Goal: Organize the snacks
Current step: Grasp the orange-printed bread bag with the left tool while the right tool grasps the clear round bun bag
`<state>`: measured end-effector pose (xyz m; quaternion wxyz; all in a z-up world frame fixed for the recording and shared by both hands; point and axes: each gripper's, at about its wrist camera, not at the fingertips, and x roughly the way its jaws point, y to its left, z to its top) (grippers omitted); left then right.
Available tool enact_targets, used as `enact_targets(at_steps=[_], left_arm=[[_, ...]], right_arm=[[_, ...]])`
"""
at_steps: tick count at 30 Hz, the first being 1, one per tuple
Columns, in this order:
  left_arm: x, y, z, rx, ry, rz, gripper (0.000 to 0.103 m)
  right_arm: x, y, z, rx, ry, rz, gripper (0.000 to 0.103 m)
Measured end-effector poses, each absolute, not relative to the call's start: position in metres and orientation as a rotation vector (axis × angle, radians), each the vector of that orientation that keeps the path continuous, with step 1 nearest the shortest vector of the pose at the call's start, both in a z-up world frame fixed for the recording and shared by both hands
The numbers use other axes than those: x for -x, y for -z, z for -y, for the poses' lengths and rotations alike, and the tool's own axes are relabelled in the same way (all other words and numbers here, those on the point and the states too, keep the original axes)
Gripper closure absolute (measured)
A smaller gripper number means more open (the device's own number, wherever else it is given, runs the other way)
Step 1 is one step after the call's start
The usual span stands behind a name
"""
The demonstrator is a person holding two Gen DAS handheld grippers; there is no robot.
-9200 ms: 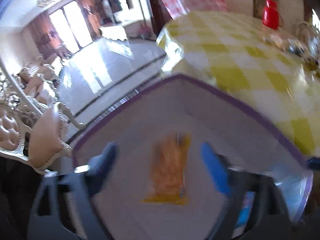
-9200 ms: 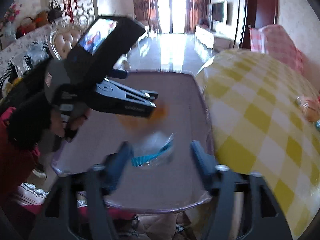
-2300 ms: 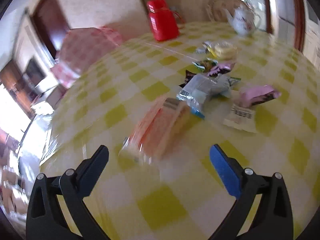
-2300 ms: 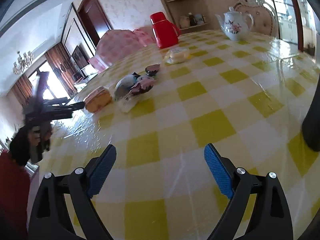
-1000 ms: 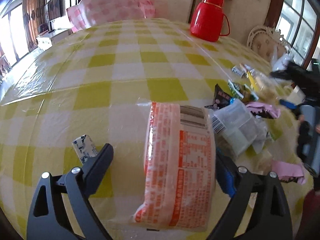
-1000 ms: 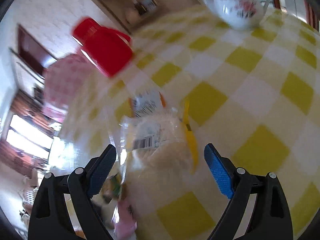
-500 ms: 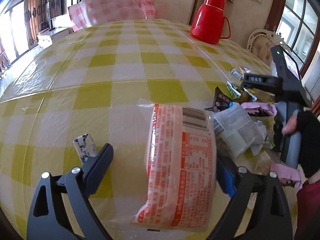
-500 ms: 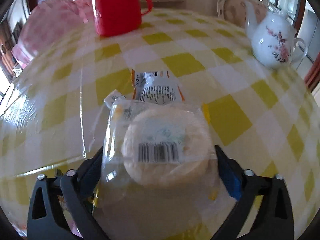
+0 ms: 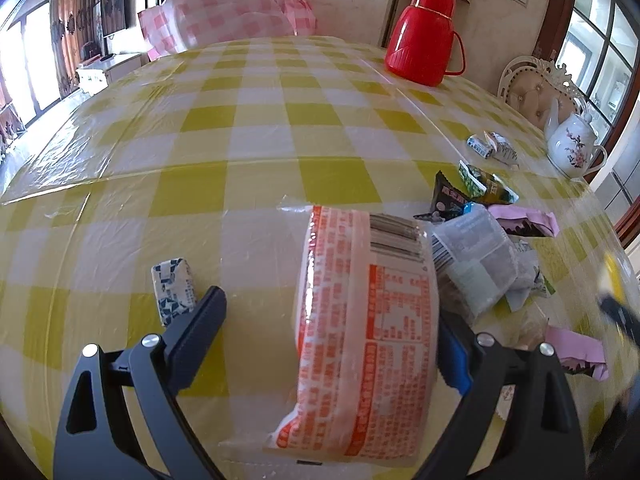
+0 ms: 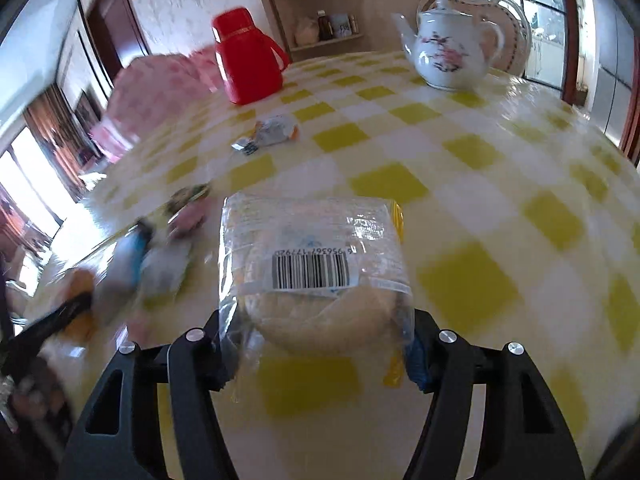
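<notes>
In the left wrist view an orange-and-white snack bag [image 9: 366, 328] lies on the yellow checked table between my left gripper's [image 9: 332, 344] wide-open fingers, against the right finger and apart from the left one. A small blue-and-white wrapped snack [image 9: 173, 285] lies by the left finger. A pile of packets [image 9: 484, 240] lies to the right. In the right wrist view my right gripper [image 10: 316, 348] is shut on a clear-wrapped round bun [image 10: 316, 276] and holds it above the table.
A red thermos [image 9: 424, 34] stands at the table's far side, also in the right wrist view [image 10: 246, 56]. A white teapot [image 10: 450, 54] stands at the far right. Small packets [image 10: 272, 132] lie mid-table. The blurred snack pile [image 10: 156, 248] is to the left.
The right gripper has closed on the bun and lifted it off the table, swinging its view. The left gripper has stayed around the orange bag, still open.
</notes>
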<state>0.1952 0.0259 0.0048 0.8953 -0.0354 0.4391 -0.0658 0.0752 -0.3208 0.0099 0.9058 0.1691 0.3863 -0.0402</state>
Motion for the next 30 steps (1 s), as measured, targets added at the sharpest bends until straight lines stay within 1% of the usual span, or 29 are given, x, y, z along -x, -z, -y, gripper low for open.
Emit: enact_targets(at_steps=[2,5,9,11,15,16,18,19,20,23,30], left_arm=[[-0.196,-0.004,-0.026,0.071,0.138,-0.912,0.009],[-0.195,-0.004,-0.029,0.085,0.151,-0.910,0.009],[-0.194,-0.005,-0.034,0.110,0.160,-0.901,0.009],[-0.194,-0.004,-0.032,0.099,0.147,-0.902,0.012],[-0.195,-0.004,-0.027,0.070,0.131,-0.909,0.012],[-0.195,-0.004,-0.026,0.062,0.123,-0.910,0.014],[-0.195,-0.005,-0.024,0.041,0.087,-0.910,0.023],[-0.194,-0.005,-0.024,0.029,0.059,-0.907,0.043],[-0.193,-0.007,-0.024,0.020,0.030,-0.899,0.055],[-0.181,-0.009,-0.029,0.031,-0.045,-0.889,0.056],[-0.090,-0.012,-0.025,0.177,-0.018,-0.897,0.057]], right_arm=[[-0.044,-0.010,0.313,-0.377,0.071,-0.772,0.040],[-0.020,-0.012,0.294,-0.348,0.062,-0.758,0.040],[-0.015,-0.015,0.278,-0.299,0.046,-0.751,0.039],[-0.017,-0.012,0.282,-0.322,0.041,-0.764,0.039],[-0.020,-0.007,0.294,-0.394,0.034,-0.781,0.039],[-0.020,-0.007,0.295,-0.396,0.031,-0.780,0.039],[-0.021,-0.007,0.294,-0.388,0.031,-0.772,0.039],[-0.021,-0.007,0.294,-0.387,0.032,-0.768,0.039],[-0.021,-0.007,0.295,-0.390,0.032,-0.768,0.039],[-0.023,-0.004,0.300,-0.418,0.027,-0.781,0.039],[-0.016,-0.007,0.300,-0.401,0.036,-0.758,0.039]])
